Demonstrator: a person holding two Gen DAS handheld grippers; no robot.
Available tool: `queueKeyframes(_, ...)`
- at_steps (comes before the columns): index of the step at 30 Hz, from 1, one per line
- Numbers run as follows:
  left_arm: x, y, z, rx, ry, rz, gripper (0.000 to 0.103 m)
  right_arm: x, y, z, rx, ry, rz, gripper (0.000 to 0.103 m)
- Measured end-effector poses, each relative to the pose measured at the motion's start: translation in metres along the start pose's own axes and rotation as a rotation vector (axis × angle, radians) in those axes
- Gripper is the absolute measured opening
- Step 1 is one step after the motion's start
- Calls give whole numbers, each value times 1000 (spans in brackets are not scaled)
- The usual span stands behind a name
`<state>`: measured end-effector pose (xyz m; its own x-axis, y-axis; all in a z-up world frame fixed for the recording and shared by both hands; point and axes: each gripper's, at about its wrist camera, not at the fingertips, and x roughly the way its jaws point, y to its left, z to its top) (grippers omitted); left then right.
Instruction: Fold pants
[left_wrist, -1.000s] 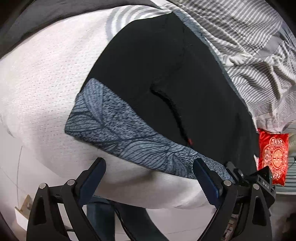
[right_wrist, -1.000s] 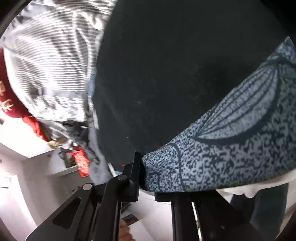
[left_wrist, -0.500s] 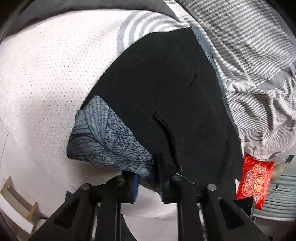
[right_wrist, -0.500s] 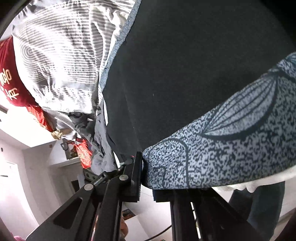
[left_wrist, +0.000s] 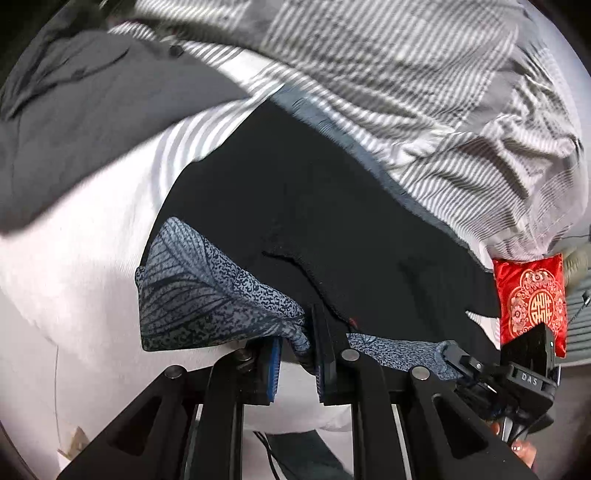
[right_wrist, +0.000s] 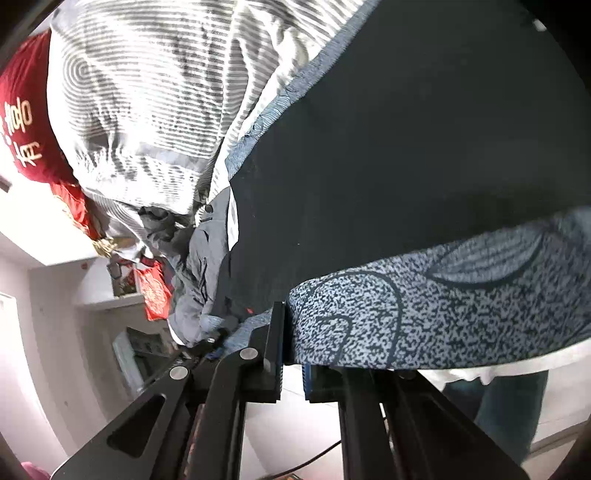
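change: left hand-held gripper (left_wrist: 295, 354) closed, now pinching black pants' blue-grey leaf-patterned waistband (left_wrist: 207, 295) | right hand-held gripper (right_wrist: 291, 354) pinching waistband too | meaning: lifting edge for fold

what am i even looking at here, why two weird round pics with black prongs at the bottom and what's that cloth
There is no robot here: a person holds a handheld two-finger gripper in each hand, and each has a fisheye camera looking forward along its fingers, which is why the pictures look round and bent.

One picture is from the left gripper, the other from the right gripper. The black prongs are the fingers.

On the white bed surface lie the pants, black with a blue-grey leaf-patterned band along the near edge. Both grippers are shut on that band, pinching the pants at two spots; the right one also shows at the lower right of the left view.

Behind lie a striped grey-and-white blanket and a red embroidered cushion.
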<state>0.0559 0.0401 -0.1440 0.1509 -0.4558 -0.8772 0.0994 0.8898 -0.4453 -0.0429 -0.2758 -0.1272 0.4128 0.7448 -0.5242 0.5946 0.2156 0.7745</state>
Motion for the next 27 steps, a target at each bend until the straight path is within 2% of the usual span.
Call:
queueKeyframes(8, 13, -37, 64, 40, -54, 28, 16, 7, 27, 78, -80, 73, -45, 8)
queueKeyframes(16, 63, -74, 139, 50, -98, 67, 16, 41, 24, 177, -59, 167, -64, 8)
queueKeyframes(20, 98, -95, 157, 70, -104, 132, 16, 60, 15, 224, -29, 207, -74, 9)
queueKeyframes(27, 149, -96, 176, 47, -80, 265, 17, 99, 4, 270, -35, 276, -130, 11)
